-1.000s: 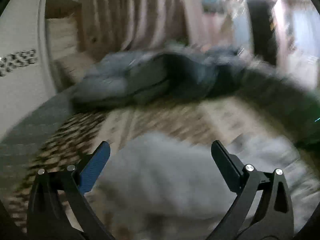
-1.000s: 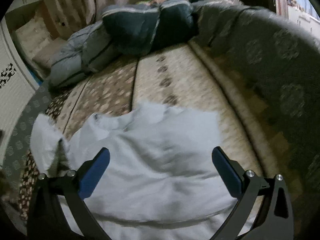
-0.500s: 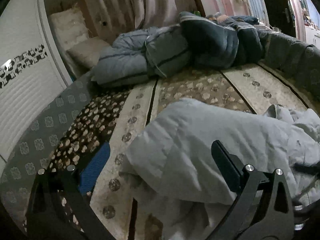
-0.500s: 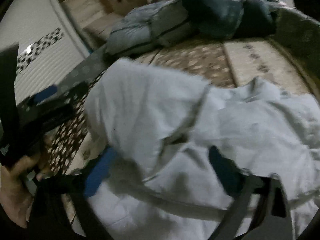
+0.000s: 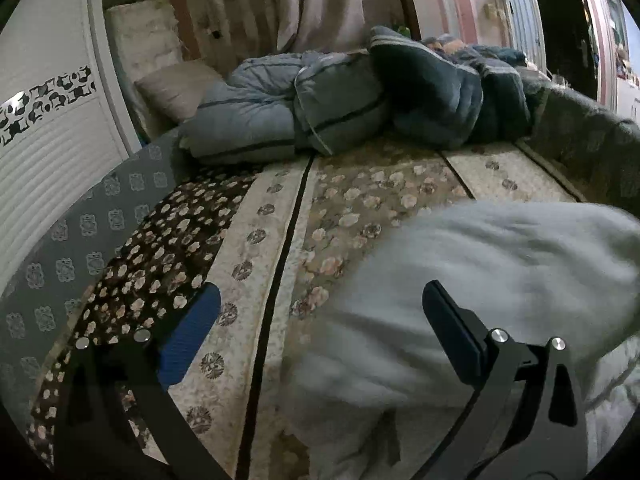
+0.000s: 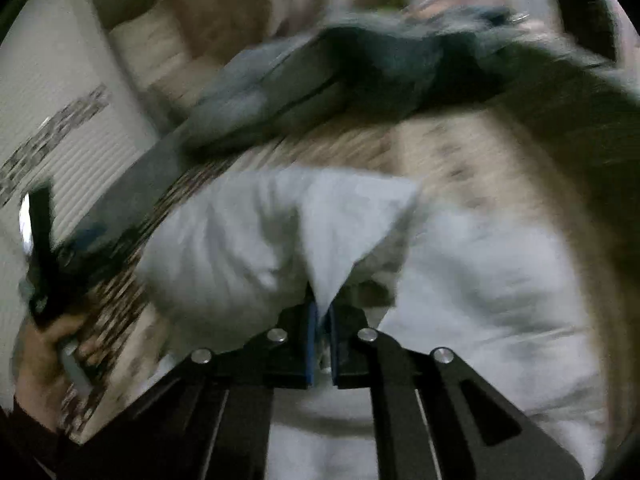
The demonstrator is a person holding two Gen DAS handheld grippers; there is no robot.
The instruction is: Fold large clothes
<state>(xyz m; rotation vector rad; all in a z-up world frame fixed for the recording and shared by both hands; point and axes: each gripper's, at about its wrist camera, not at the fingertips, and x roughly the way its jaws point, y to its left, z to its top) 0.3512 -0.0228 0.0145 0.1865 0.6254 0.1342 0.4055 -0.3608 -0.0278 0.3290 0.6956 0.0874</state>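
A large pale grey garment (image 5: 472, 280) lies bunched on the patterned bed cover (image 5: 272, 224). My left gripper (image 5: 320, 304) hovers open over its left edge, nothing between the pads, the right finger (image 5: 452, 328) above the cloth. In the blurred right wrist view my right gripper (image 6: 322, 320) is shut on a fold of the garment (image 6: 280, 232), which lifts in a peak from the blue pads. The left gripper (image 6: 44, 248), held in a hand (image 6: 44, 356), shows at that view's left edge.
Folded blue and dark quilts (image 5: 352, 104) and a cushion (image 5: 176, 84) are piled at the far end of the bed. A white ribbed wardrobe (image 5: 44, 152) stands on the left, curtains (image 5: 304, 4) behind. A dark padded bed rim (image 5: 592, 148) runs along the right.
My right gripper went from wide open over the flat garment to shut on a fold, lifting it. The garment has bunched up. The left view steadied from blur and shifted left.
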